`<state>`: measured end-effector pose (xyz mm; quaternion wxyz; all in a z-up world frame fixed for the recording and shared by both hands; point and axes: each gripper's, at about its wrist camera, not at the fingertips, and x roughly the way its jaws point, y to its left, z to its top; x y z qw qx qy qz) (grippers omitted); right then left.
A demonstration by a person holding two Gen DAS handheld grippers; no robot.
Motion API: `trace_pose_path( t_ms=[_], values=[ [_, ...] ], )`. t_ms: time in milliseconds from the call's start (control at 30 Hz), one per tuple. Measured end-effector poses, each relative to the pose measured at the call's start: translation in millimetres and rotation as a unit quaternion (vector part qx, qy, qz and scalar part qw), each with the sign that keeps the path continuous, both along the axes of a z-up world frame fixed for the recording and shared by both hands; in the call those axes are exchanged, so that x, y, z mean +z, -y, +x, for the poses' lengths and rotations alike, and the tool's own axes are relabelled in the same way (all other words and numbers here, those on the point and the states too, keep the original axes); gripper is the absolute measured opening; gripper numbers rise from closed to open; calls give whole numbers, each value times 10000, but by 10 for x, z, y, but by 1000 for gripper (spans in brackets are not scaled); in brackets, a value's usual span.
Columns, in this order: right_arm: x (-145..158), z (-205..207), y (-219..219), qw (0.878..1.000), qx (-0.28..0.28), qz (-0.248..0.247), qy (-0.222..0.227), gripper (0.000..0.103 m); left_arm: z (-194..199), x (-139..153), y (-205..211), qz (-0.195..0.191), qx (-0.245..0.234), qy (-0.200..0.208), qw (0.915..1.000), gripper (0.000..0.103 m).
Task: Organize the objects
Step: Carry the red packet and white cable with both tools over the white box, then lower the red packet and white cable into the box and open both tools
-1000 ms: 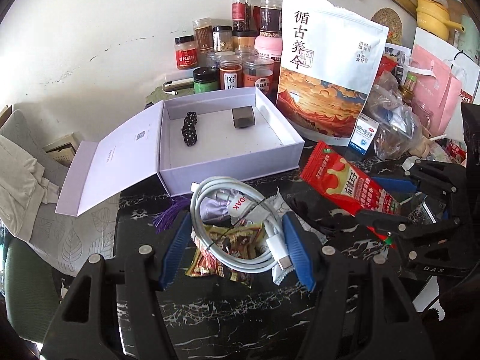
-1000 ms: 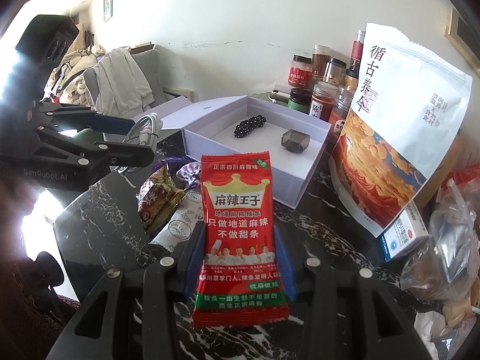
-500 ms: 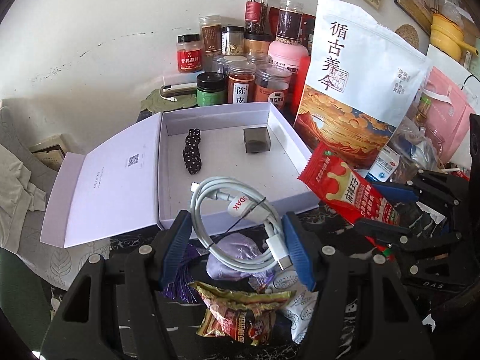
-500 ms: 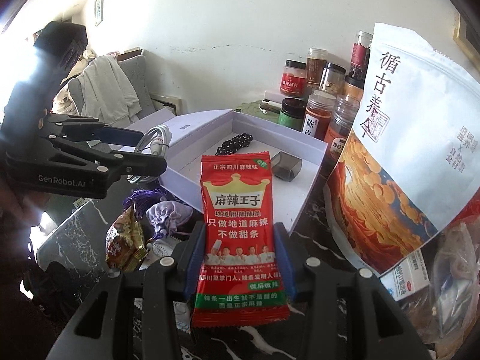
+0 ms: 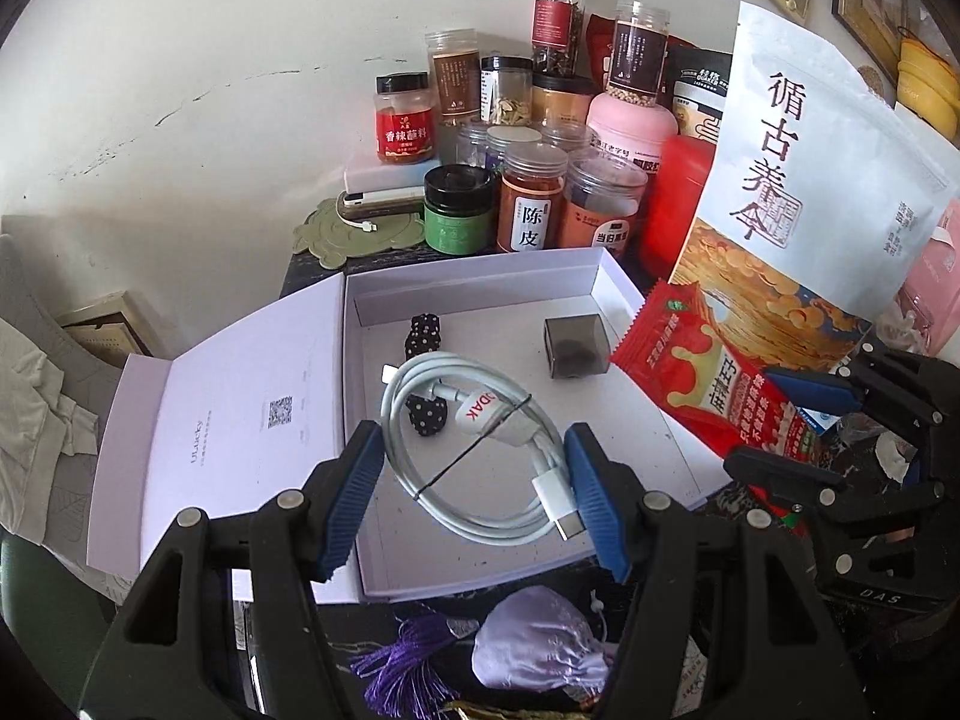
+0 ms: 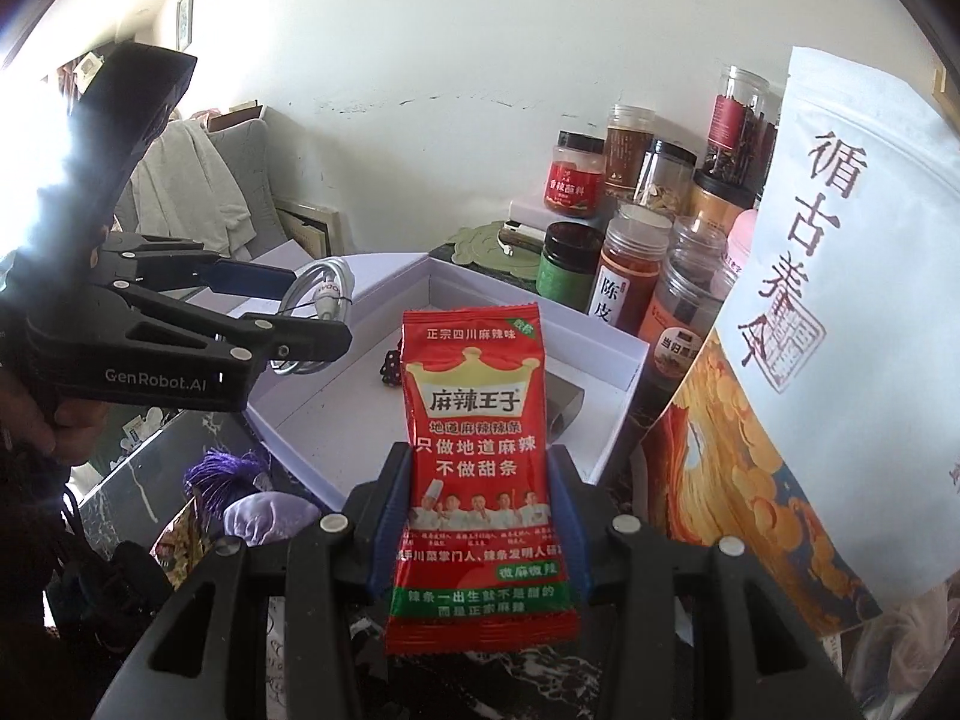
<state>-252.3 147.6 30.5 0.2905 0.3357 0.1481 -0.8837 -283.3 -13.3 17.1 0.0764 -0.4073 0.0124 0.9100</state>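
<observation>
My left gripper [image 5: 474, 492] is shut on a coiled white charging cable [image 5: 480, 468], which hangs over the open white box [image 5: 480, 264]. Inside the box lie a black beaded bracelet [image 5: 423, 372] and a small dark cube [image 5: 573, 345]. My right gripper [image 6: 477, 516] is shut on a red snack packet [image 6: 474, 432], held upright at the box's near right edge. In the left wrist view the packet [image 5: 708, 384] and the right gripper [image 5: 798, 420] show at the right. The right wrist view has the left gripper [image 6: 282, 312] with the cable [image 6: 327, 294] at the left.
Several spice jars [image 5: 528, 204] and a tall white pouch [image 5: 798, 180] stand behind and right of the box. The box lid [image 5: 240, 414] lies open to the left. A lilac pouch with a purple tassel [image 5: 540, 648] and a snack wrapper [image 6: 180, 540] lie on the dark marble table [image 6: 138, 474].
Both grippers have moved forward toward the box. The cable went from above the loose items on the table to above the box's inside; the red packet now reaches the box's edge.
</observation>
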Motion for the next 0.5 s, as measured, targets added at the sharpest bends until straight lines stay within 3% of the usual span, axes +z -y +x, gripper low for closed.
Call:
trace_pose_path(
  t_ms=[333,500],
  values=[
    [16,-456,149,9998,-152,-79,-91,45,-535,24,71,14,61,-66,10000,61],
    [1,-656,203,9996,-243,-97,-88,45,-786,-46,117,-186,214,-68,9996,61]
  ],
)
